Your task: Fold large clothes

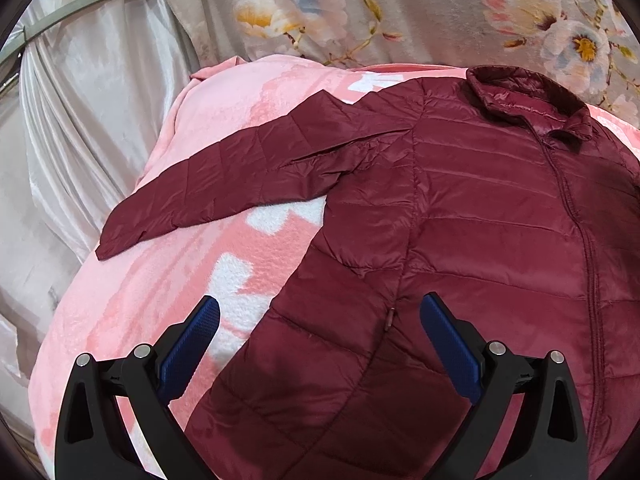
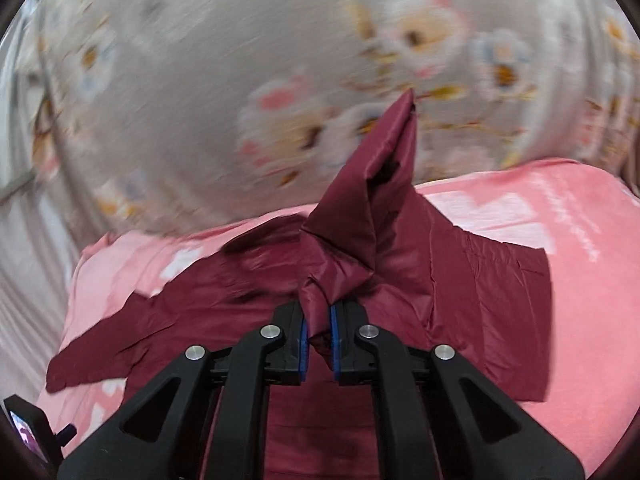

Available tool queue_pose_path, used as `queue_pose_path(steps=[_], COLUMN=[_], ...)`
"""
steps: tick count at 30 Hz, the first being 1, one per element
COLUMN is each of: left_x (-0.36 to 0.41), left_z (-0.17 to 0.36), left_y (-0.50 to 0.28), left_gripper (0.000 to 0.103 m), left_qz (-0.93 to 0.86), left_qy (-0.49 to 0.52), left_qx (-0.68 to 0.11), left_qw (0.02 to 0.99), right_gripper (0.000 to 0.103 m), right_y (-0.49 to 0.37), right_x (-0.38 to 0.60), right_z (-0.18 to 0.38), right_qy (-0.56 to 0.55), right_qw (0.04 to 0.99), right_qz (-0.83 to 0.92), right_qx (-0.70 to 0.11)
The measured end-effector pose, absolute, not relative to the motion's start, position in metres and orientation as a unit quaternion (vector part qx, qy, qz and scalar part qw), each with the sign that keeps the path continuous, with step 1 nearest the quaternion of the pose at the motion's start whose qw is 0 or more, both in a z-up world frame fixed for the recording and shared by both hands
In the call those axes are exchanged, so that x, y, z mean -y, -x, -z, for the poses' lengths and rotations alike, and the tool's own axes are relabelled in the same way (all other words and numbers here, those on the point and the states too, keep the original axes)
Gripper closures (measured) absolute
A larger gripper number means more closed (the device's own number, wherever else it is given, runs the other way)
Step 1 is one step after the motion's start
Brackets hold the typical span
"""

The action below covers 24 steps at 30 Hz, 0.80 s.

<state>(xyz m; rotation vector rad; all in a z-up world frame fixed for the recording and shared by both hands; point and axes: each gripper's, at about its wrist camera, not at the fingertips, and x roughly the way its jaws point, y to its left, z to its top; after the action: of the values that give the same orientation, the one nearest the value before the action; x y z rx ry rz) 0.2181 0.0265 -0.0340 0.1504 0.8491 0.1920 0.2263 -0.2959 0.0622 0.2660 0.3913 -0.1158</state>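
**Maroon jacket spread on pink blanket, right gripper clamped on a fold**

Dark maroon quilted puffer jacket [image 1: 460, 208] lying front-up on a pink fleece blanket with white patches [image 1: 168, 288], zip closed down the middle. Long axis running from the collar [image 1: 524, 96] at the far side down to the hem at the near edge, in the left wrist view. One sleeve [image 1: 224, 184] stretched out flat to the left, cuff pointing toward the near left edge of the blanket. Small zip pull [image 1: 389, 317] on the side pocket seam, between the two blue pads.

Left gripper [image 1: 320, 320] hovering over the lower body of the jacket, fingers wide apart, nothing between the blue ribbed pads [image 1: 452, 348], not touching the fabric as far as can be told.

Right gripper [image 2: 319, 334] with fingers pressed together on a bunched fold of the jacket [image 2: 360, 240], fabric pinched between the blue pads [image 2: 334, 332] and rising to a peak above the rest of the garment. Other parts of the jacket spread left and right on the blanket [image 2: 580, 280].

Grey floral-print fabric [image 1: 400, 8] beyond the blanket, blurred in the right wrist view; pale satin curtain [image 1: 80, 120] at the left.

No brand, label or writing legible. No containers
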Motion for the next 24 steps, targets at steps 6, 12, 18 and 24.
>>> queue_pose_path(steps=[6, 12, 18, 24], left_x=[-0.040, -0.050, -0.053, -0.035], left_z=[0.042, 0.046, 0.040, 0.019], left_y=[-0.227, -0.233, -0.238, -0.259], left_gripper=[0.005, 0.005, 0.005, 0.005], left_qz=[-0.088, -0.084, -0.057, 0.027], left_qy=[-0.062, -0.046, -0.022, 0.021], left_qx=[-0.420, -0.427, -0.433, -0.435], left_qw=[0.901, 0.899, 0.899, 0.900], right_gripper=[0.096, 0.087, 0.045, 0.044], right_y=[-0.280, -0.306, -0.263, -0.227], right_x=[0.209, 0.153, 0.161, 0.277], right_z=[-0.027, 0.008, -0.030, -0.031], right_qy=[-0.088, -0.049, -0.052, -0.155], right_qw=[0.963, 0.945, 0.963, 0.959], right_qz=[-0.016, -0.076, -0.095, 0.014], right_qx=[-0.255, -0.315, -0.248, -0.237])
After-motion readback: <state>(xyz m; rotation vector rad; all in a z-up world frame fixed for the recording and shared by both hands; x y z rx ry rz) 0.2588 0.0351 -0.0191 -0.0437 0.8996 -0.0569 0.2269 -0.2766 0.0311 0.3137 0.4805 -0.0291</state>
